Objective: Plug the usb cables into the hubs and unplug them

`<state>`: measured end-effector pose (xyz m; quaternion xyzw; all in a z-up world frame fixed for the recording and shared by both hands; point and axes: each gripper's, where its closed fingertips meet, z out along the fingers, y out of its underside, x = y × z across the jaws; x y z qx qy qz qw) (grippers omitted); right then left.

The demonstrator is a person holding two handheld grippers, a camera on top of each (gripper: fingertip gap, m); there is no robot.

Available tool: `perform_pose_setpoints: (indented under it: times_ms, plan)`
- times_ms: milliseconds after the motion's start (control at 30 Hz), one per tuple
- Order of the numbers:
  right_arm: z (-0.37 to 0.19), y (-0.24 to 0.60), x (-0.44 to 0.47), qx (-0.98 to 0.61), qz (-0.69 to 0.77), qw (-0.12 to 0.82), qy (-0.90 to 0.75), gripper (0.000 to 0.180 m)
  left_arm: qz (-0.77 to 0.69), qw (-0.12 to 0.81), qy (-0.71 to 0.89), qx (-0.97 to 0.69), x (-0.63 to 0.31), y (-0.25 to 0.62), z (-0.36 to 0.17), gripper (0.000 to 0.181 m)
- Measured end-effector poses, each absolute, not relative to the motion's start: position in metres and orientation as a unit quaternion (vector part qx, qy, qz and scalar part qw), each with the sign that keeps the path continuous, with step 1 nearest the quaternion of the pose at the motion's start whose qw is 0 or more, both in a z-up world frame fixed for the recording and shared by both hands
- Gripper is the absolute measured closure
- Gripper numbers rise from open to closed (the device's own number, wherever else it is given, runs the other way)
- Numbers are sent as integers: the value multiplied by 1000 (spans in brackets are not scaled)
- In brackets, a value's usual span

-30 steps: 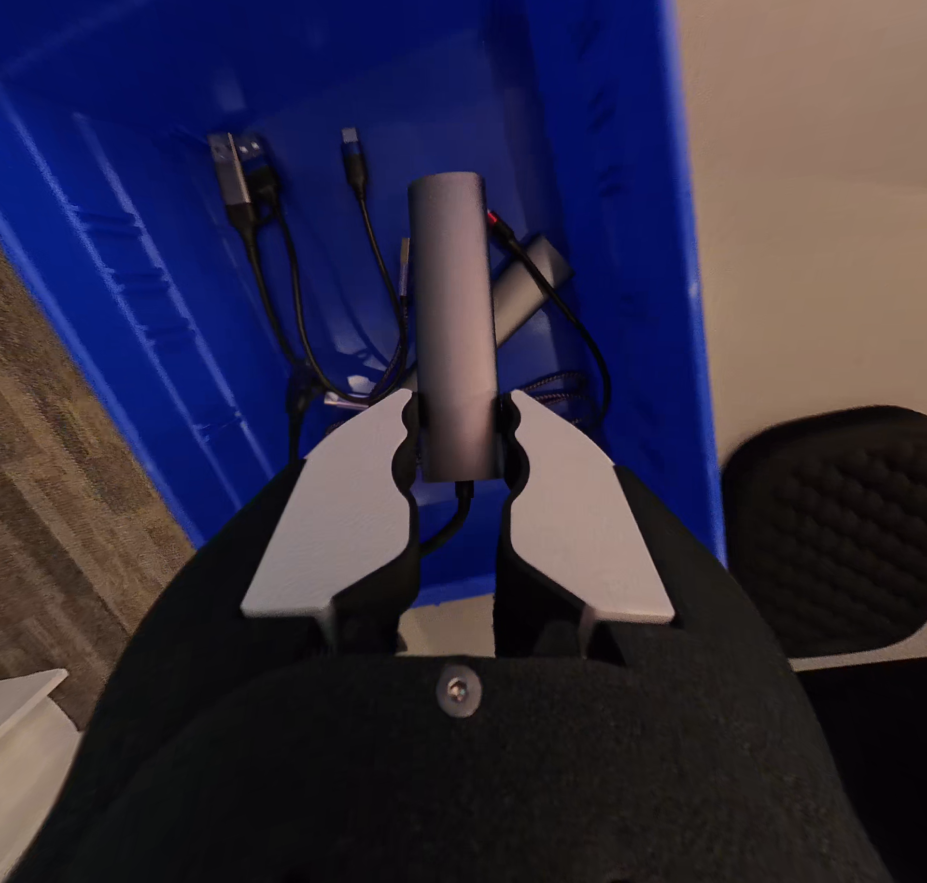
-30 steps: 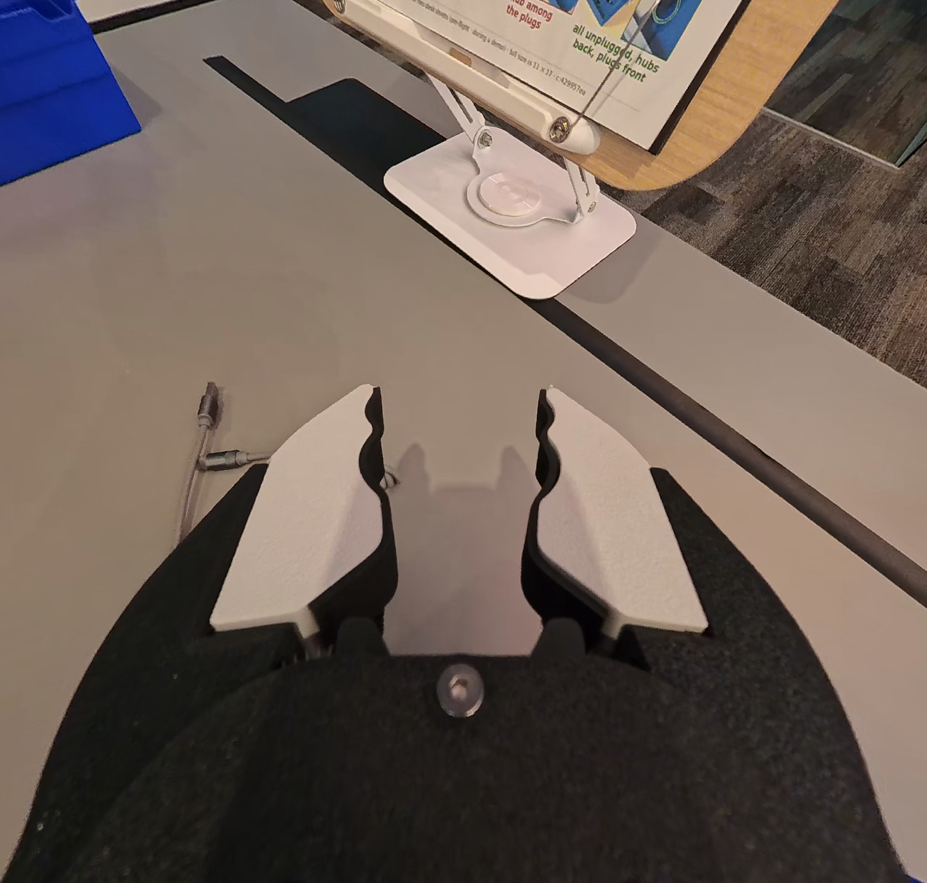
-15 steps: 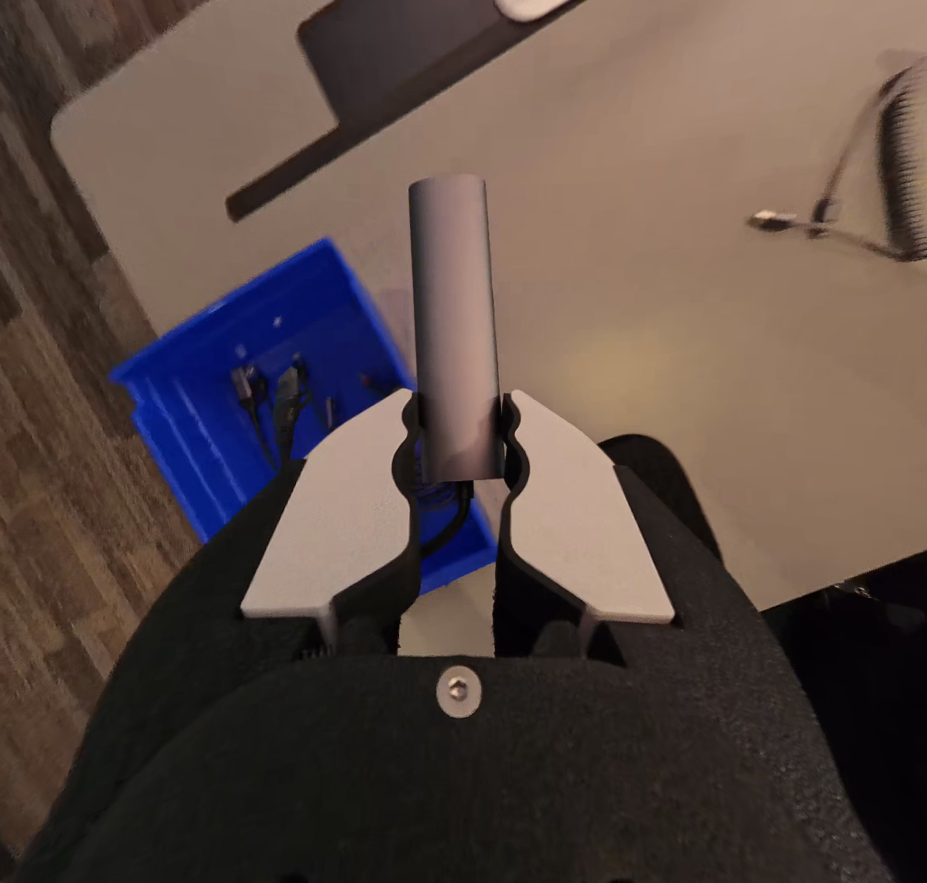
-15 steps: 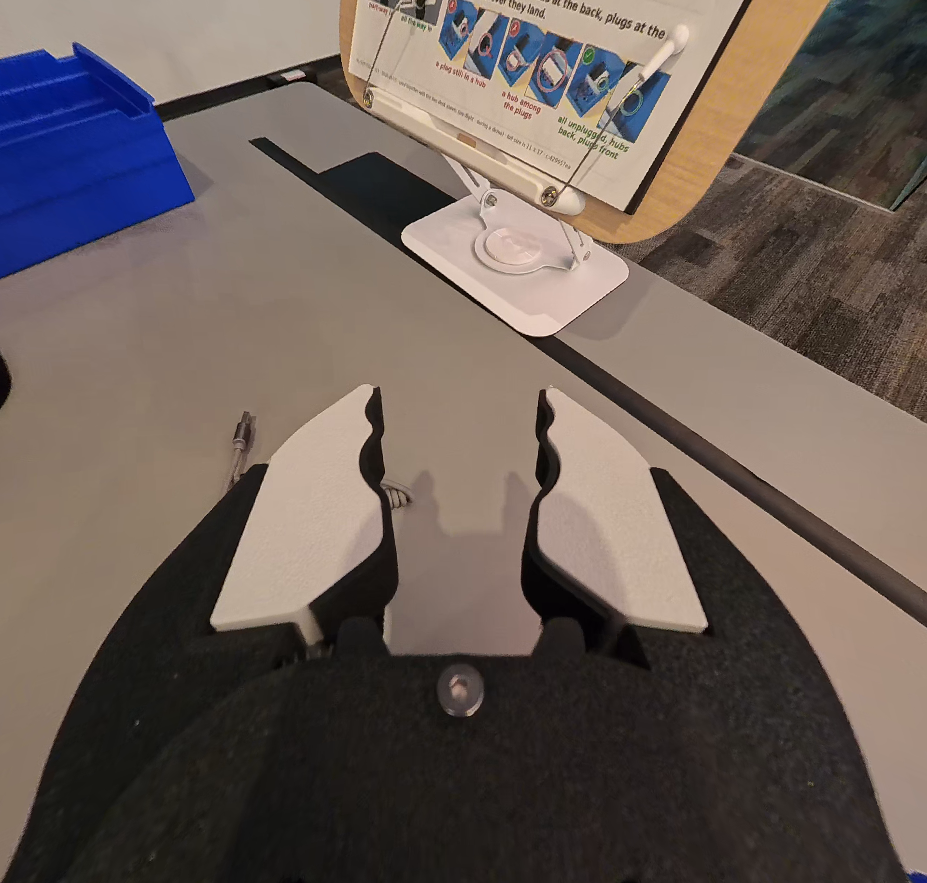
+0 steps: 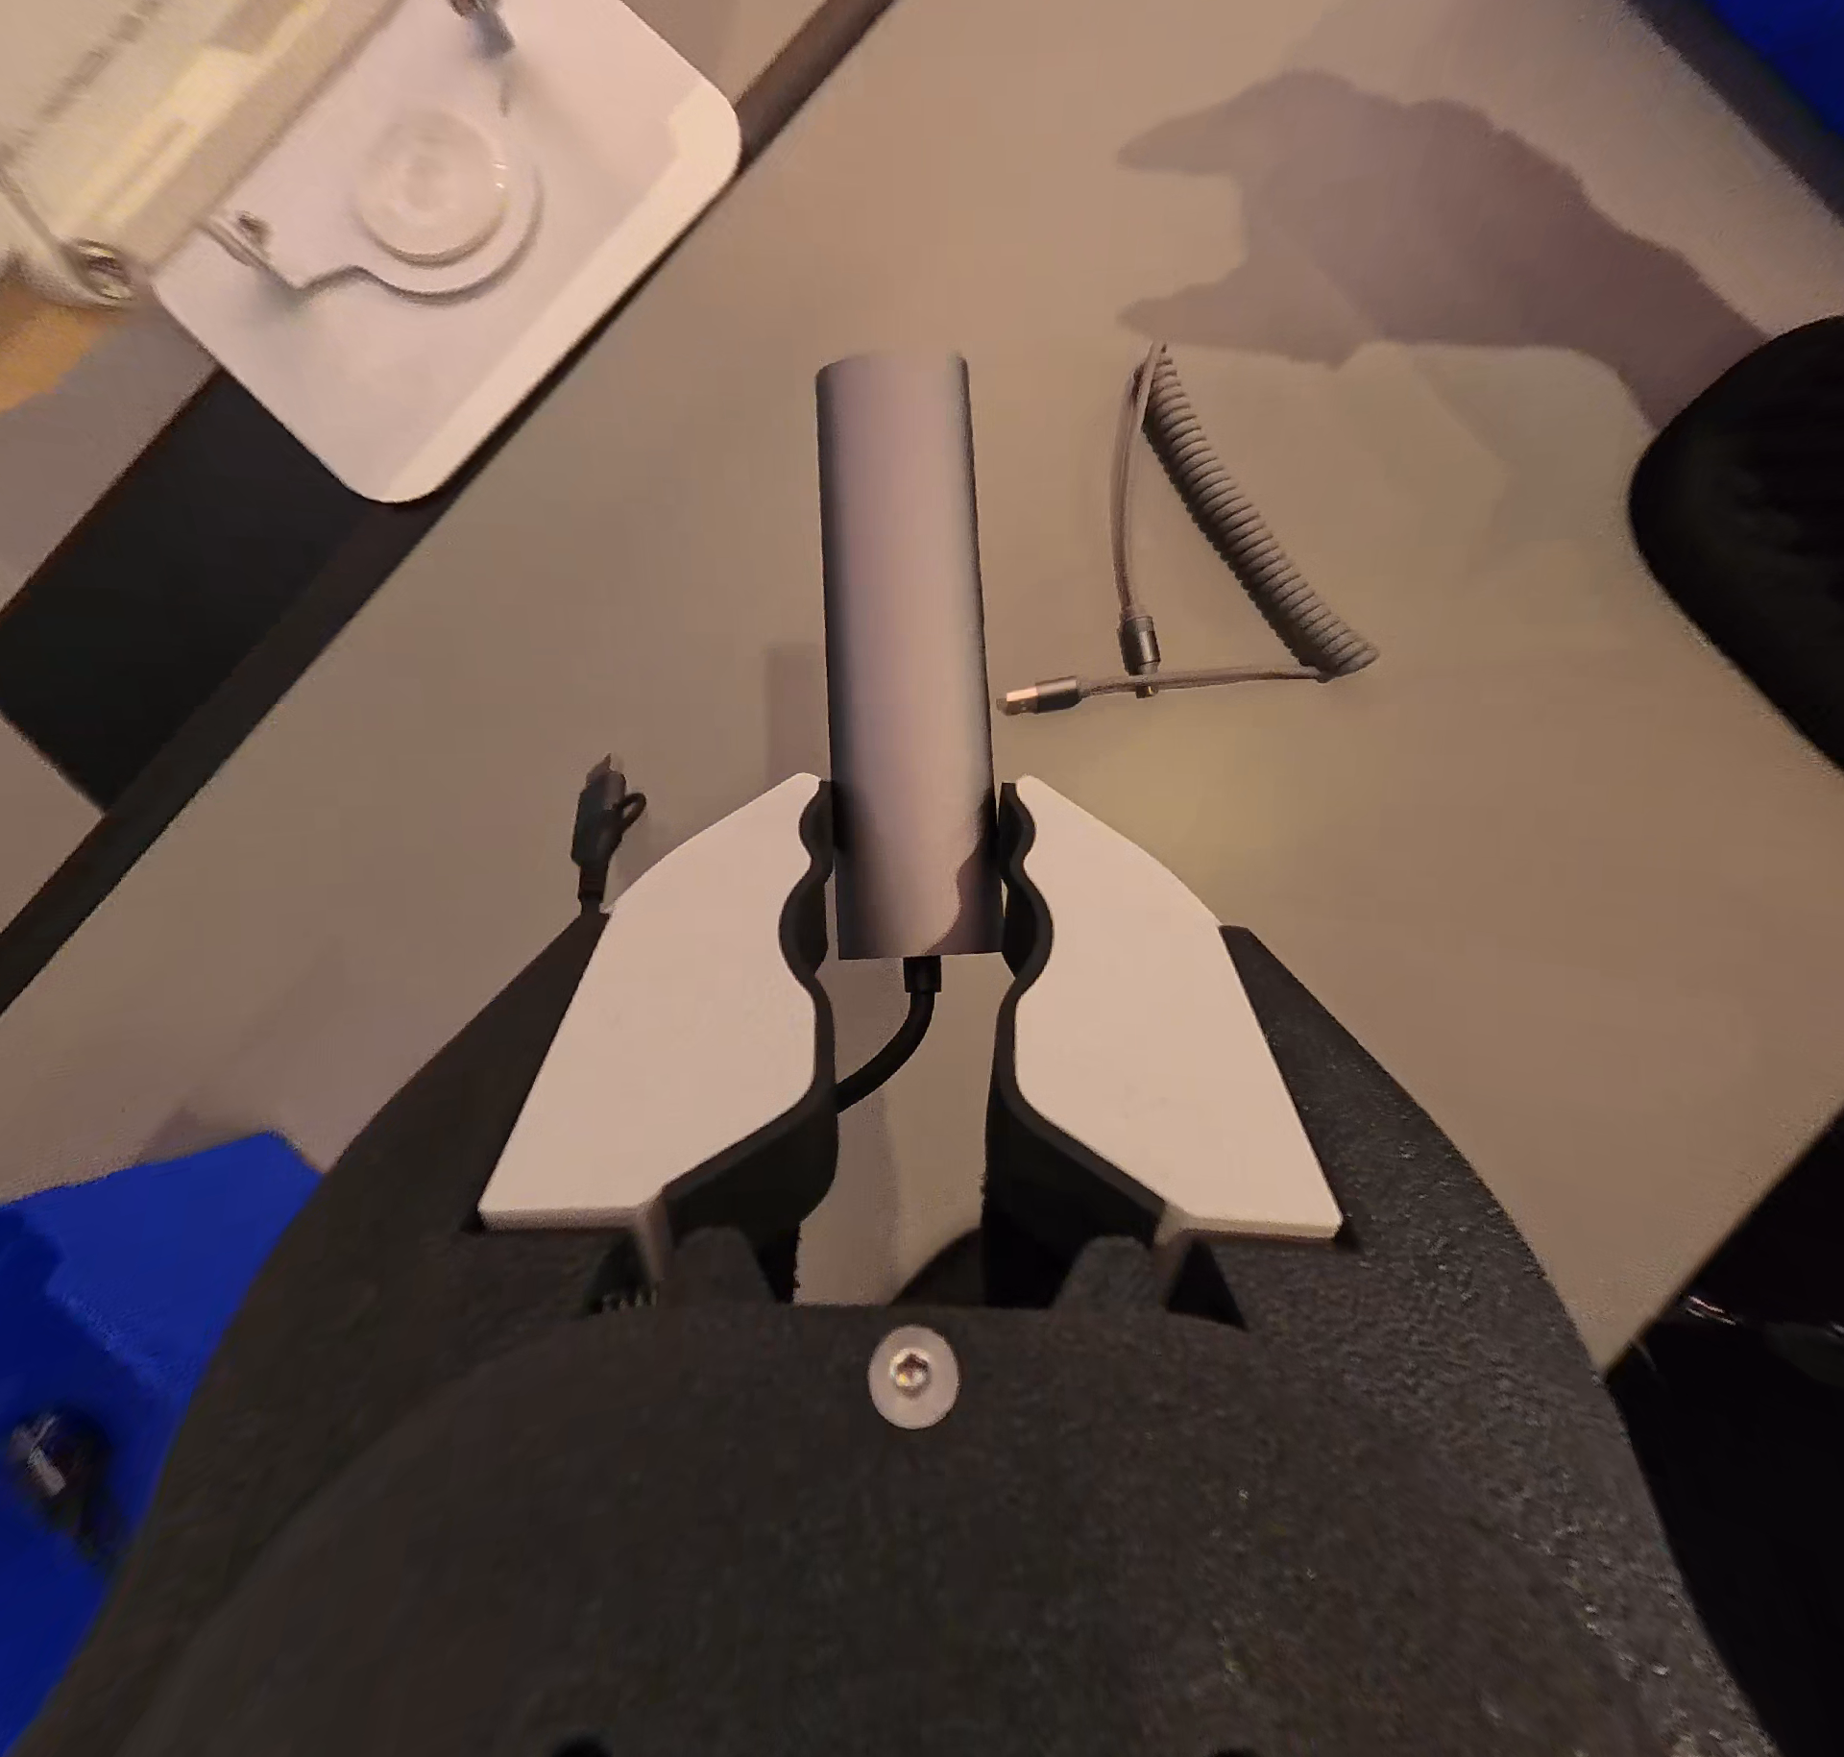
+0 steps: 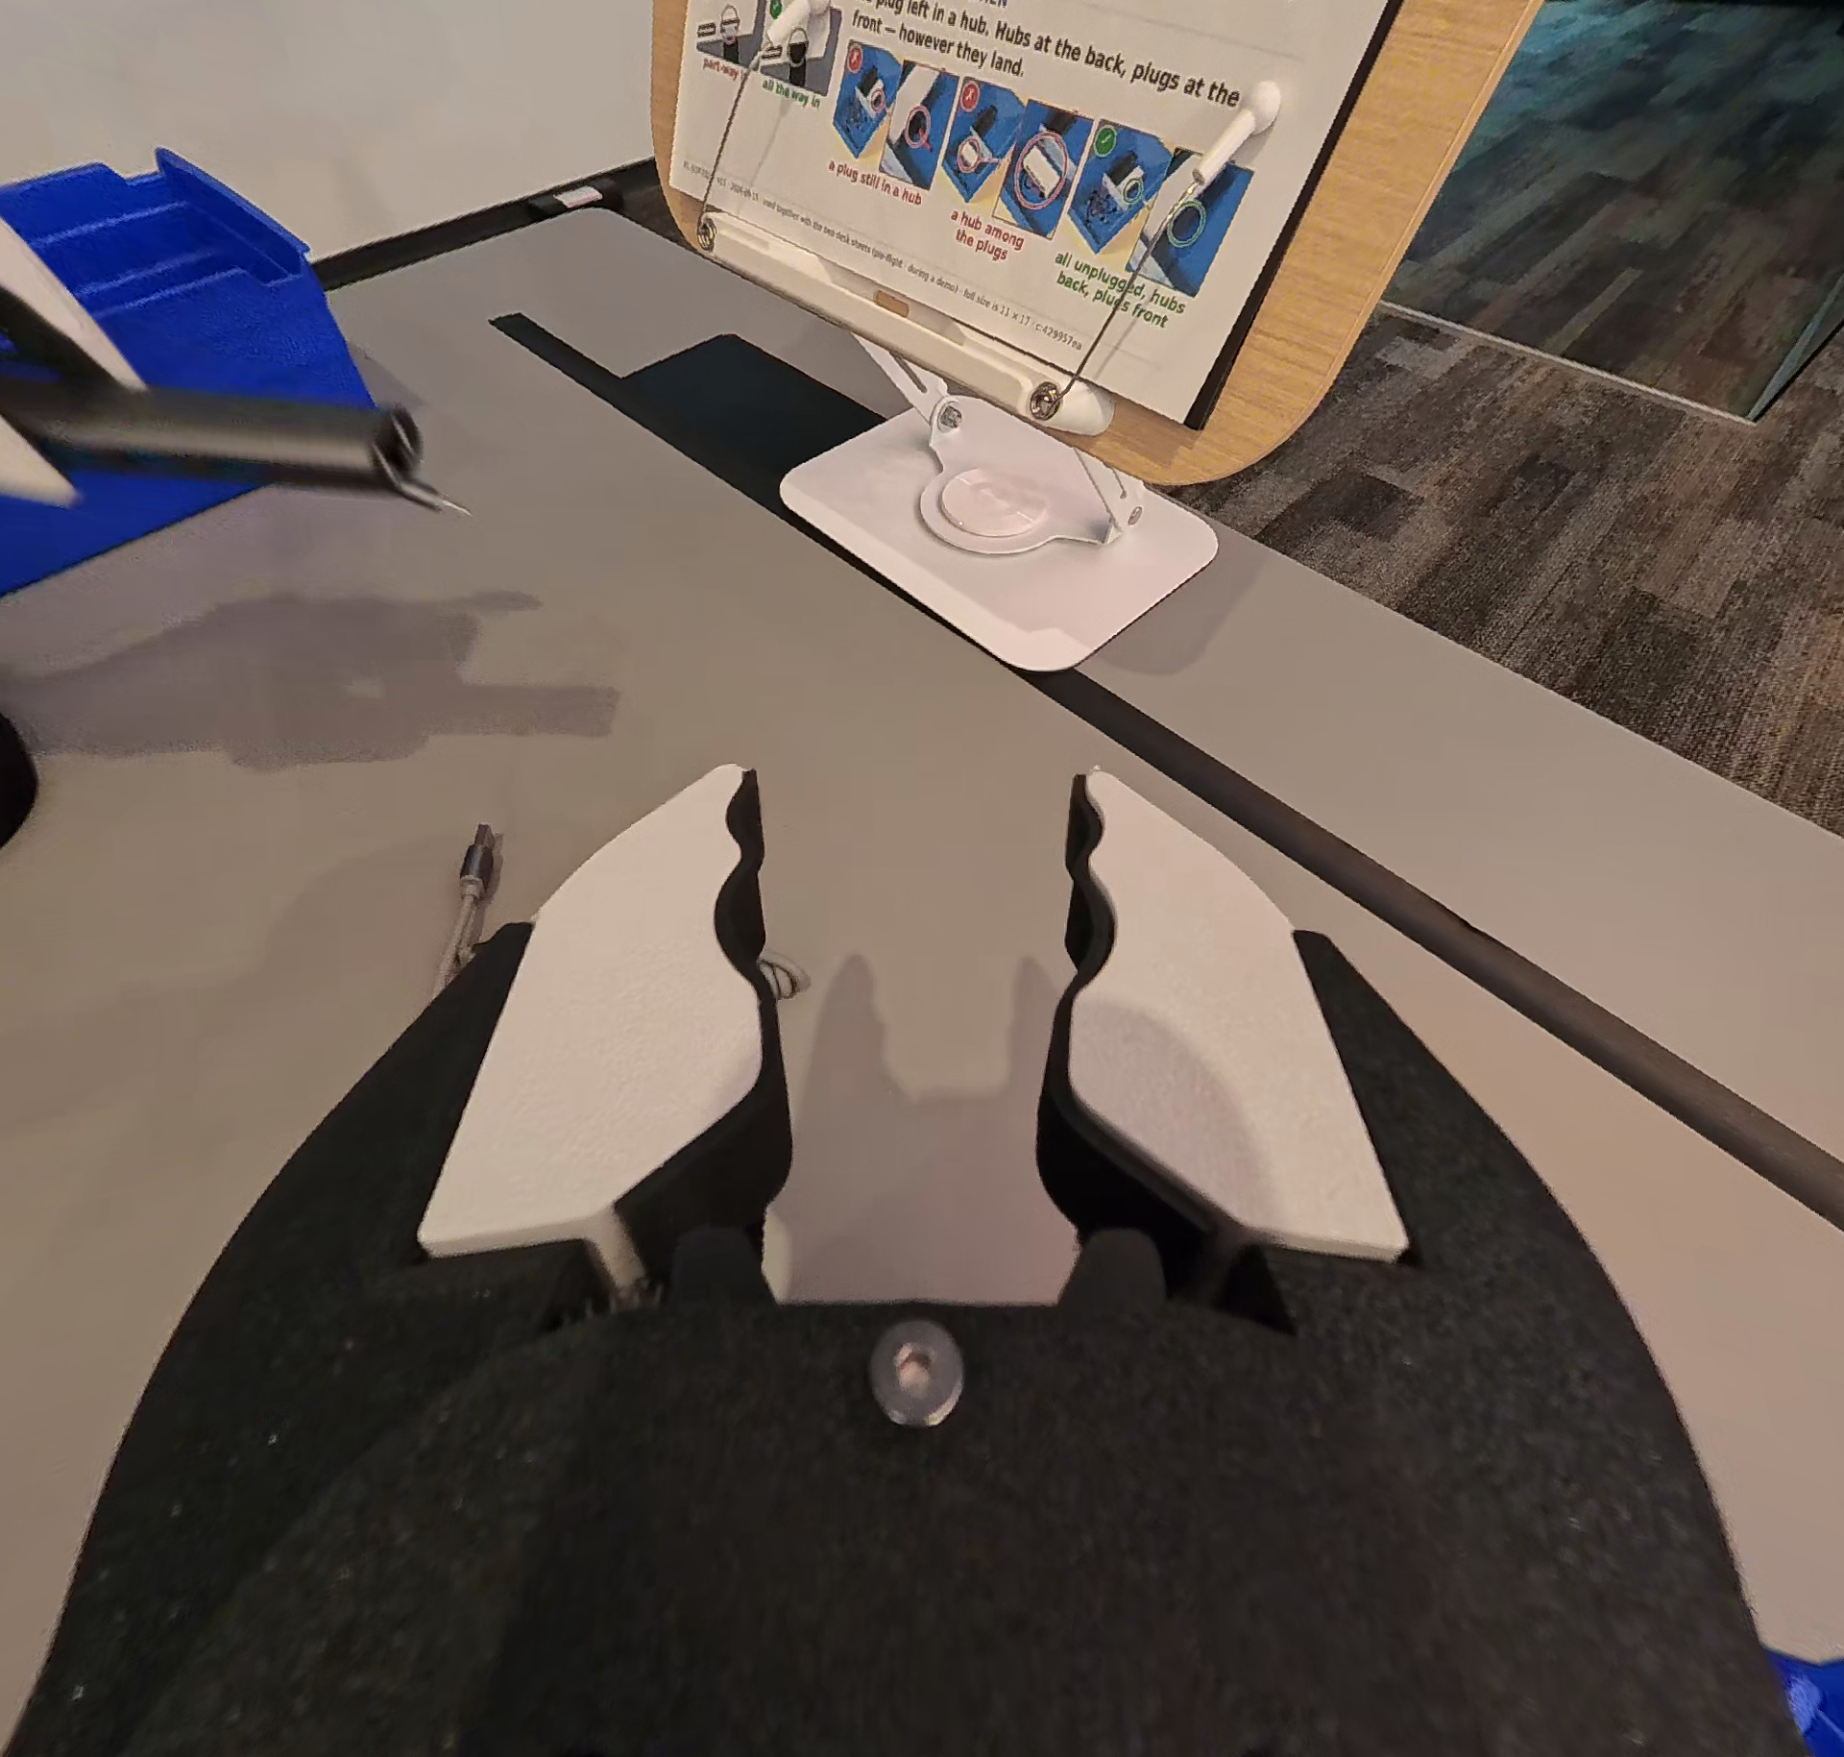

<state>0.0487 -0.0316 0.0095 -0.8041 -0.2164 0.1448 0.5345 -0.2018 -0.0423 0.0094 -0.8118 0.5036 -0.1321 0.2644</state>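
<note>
Item: grey hub in transit over the table, coiled cable waiting.

Left gripper (image 5: 910,871) is clamping the grey hub (image 5: 903,651) by its lower end, jaws closed on both sides; the hub's black lead (image 5: 888,1050) is trailing at 6 o'clock. A blue bin (image 5: 120,1310) is sitting at 8 o'clock, contents too blurred to list. The coiled cable (image 5: 1247,551) is lying on the table (image 5: 599,611) at 2 o'clock, plugs free. Right gripper (image 6: 910,871) is hovering with jaws apart, holding nothing; a second blue bin (image 6: 170,292) at 10 o'clock is showing no interior. Advice: keeping the hub level and steady, ports facing the right gripper, should ease insertion.
</note>
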Motion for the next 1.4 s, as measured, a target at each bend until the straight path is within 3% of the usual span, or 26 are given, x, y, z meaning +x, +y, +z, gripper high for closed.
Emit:
perform_pose_setpoints:
  times_ms: [233,633,1400]
  plan:
    - [6,-31,45,-805,146,529,-223,122,-117,231,533,-806,-191,-39,-67,150]
    - [-6,-27,37,-811,154,513,-234,121,-97,206,570,-789,-220,-27,-123,150]
    - [-19,-24,3,-816,131,482,-291,121,-125,183,550,-805,-226,-33,-152,150]
